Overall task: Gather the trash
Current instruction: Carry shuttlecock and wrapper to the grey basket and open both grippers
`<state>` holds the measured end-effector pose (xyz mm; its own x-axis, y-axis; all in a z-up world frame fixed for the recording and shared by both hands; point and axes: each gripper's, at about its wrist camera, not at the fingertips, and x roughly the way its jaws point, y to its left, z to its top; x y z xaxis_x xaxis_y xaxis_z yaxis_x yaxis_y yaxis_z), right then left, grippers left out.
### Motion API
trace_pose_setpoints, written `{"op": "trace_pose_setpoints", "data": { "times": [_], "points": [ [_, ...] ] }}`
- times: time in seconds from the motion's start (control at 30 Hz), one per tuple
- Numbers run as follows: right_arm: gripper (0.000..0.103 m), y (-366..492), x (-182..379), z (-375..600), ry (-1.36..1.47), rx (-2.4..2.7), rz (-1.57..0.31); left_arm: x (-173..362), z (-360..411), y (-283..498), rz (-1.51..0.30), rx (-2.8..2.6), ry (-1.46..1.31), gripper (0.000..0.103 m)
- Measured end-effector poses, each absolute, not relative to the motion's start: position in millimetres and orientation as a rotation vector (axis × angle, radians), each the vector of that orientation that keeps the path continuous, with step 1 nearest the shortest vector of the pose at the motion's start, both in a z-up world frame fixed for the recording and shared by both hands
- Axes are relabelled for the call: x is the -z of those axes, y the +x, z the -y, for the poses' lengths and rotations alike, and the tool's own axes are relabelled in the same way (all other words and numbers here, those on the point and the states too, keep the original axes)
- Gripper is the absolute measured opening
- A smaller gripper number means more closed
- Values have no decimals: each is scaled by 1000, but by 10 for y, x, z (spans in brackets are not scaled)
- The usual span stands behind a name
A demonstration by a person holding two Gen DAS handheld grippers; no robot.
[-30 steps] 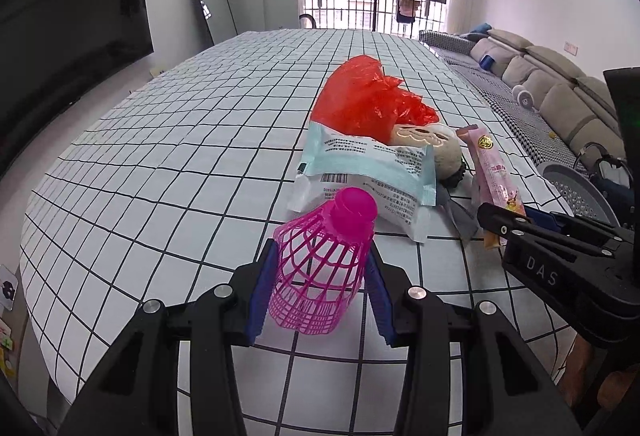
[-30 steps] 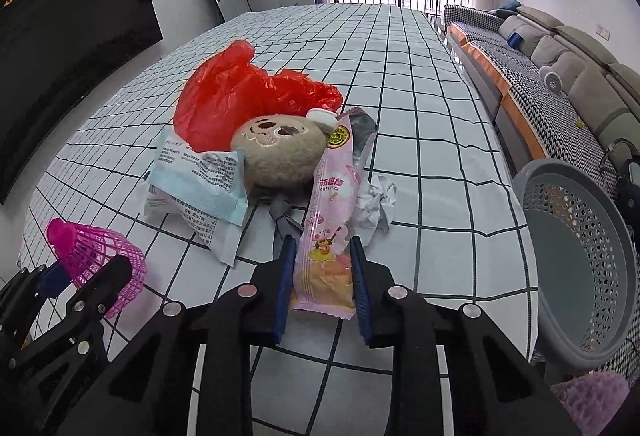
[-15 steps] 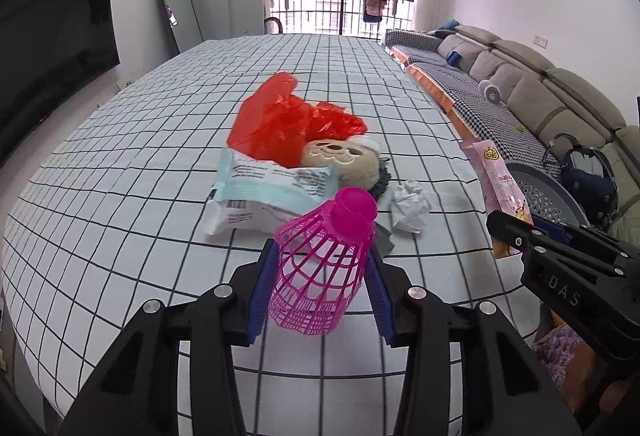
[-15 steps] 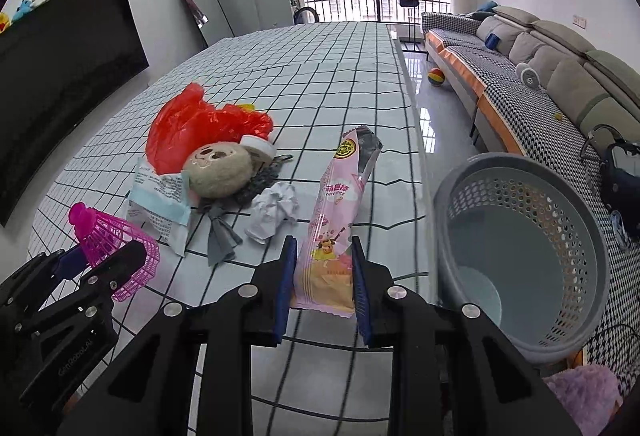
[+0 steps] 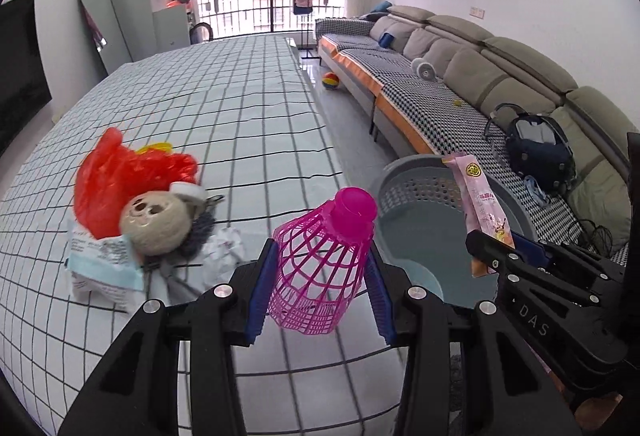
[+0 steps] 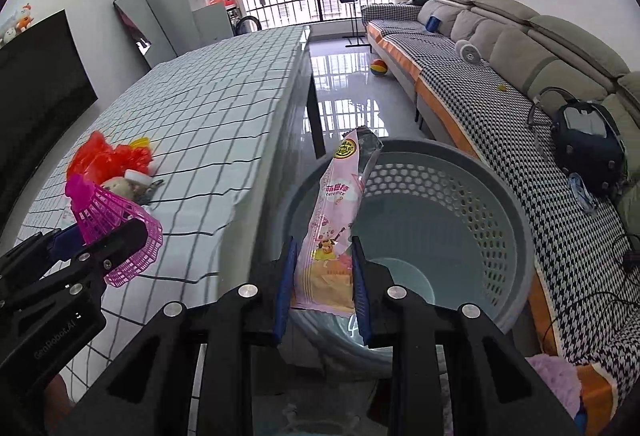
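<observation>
Pink plastic mesh shuttlecock (image 5: 320, 268) pinched across its skirt in left gripper (image 5: 318, 288), near basket (image 6: 516, 236) rim; light, springy, crushable. Pink snack wrapper (image 6: 332, 232) clamped low in right gripper (image 6: 322, 292), above basket; thin, floppy, slippery.

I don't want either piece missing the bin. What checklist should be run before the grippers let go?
1. Right gripper clamps the pink snack wrapper: ok.
2. Wrapper above the grey basket opening: ok.
3. Left gripper clamps the pink shuttlecock: ok.
4. Shuttlecock over the basket: not ok; it hangs above the table edge.
5. Basket has room: ok.
6. Trash left on the table: not ok, pile remains.
</observation>
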<state>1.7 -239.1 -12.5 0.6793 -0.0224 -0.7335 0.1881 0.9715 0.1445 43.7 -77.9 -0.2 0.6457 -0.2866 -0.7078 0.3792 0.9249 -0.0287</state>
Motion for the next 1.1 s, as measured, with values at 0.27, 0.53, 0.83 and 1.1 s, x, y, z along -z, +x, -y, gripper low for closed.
{"op": "trace_pose_setpoints", "data": {
  "times": [0.27,0.53,0.83,1.1],
  "points": [
    [26,-29,304,3033,256,170,-851,142,1449,639,-837,451,176,42],
    [26,71,540,3273,285,159,-904,312,1797,817,-897,481,189,45],
    [26,102,643,3420,308,151,-919,439,1929,924,-932,479,185,57],
    [47,74,629,3481,302,169,-896,456,1928,947,-937,455,181,66]
  ]
}}
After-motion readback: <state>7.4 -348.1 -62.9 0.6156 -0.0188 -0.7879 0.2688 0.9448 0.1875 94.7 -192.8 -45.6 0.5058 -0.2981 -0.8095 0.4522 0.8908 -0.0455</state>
